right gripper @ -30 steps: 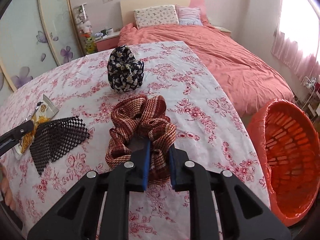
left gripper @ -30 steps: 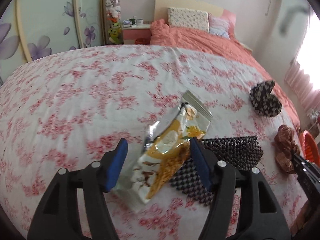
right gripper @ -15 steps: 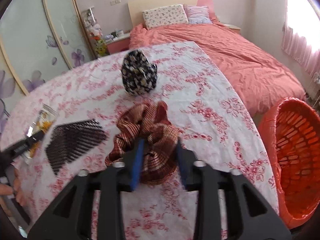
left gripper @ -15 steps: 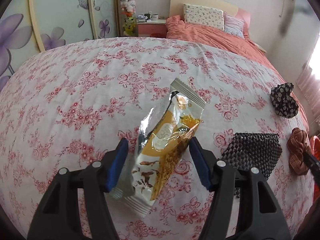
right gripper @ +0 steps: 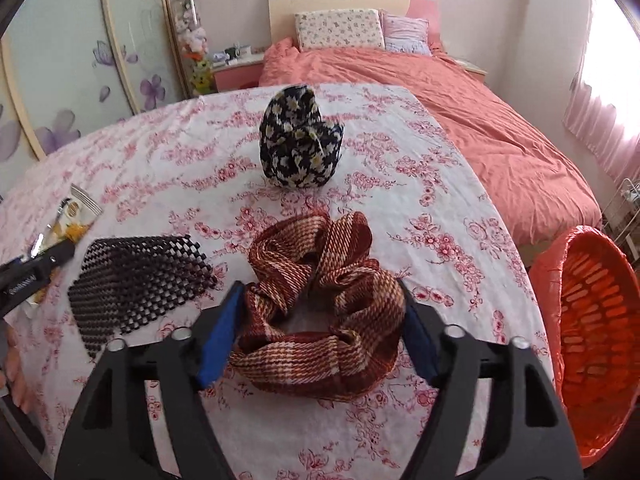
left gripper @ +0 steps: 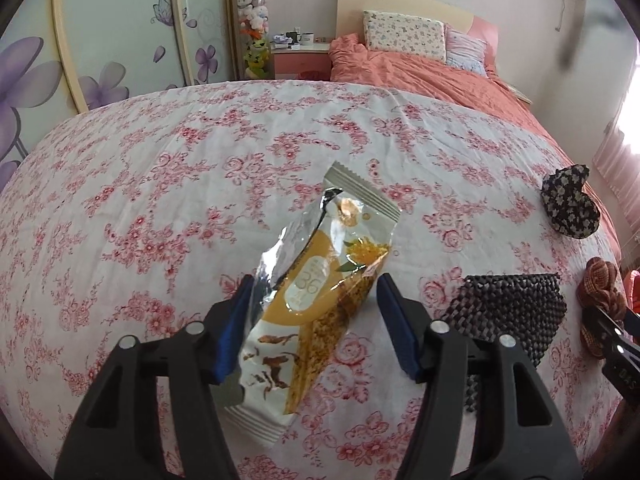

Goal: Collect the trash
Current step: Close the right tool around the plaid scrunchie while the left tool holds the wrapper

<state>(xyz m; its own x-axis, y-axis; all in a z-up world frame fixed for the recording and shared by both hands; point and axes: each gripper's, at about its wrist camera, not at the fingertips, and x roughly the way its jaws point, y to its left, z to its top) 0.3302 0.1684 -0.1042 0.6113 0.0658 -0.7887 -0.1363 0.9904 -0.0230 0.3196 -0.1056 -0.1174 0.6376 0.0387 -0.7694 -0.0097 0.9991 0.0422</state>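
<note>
A crinkled yellow-and-silver snack wrapper (left gripper: 320,292) sits between the blue pads of my left gripper (left gripper: 314,280). The jaws are closing on its two long edges, and its lower end hangs over the left finger. In the right wrist view the same wrapper (right gripper: 76,216) shows at the far left under the left gripper's tip (right gripper: 36,272). My right gripper (right gripper: 320,286) is opening. A brown plaid scrunchie (right gripper: 320,320) lies on the flowered tablecloth (right gripper: 440,208) between its spread pads, loose.
A black mesh mat (right gripper: 136,284) lies between wrapper and scrunchie. A dark daisy-print scrunchie (right gripper: 300,140) stands farther back. An orange basket (right gripper: 592,344) lined with a red bag stands off the table's right edge. A bed fills the background. A hand (right gripper: 12,360) shows at the left.
The right jaws have spread from a tight pinch on the plaid scrunchie, which now lies free between them. The left gripper has carried the wrapper leftward, off the mesh mat.
</note>
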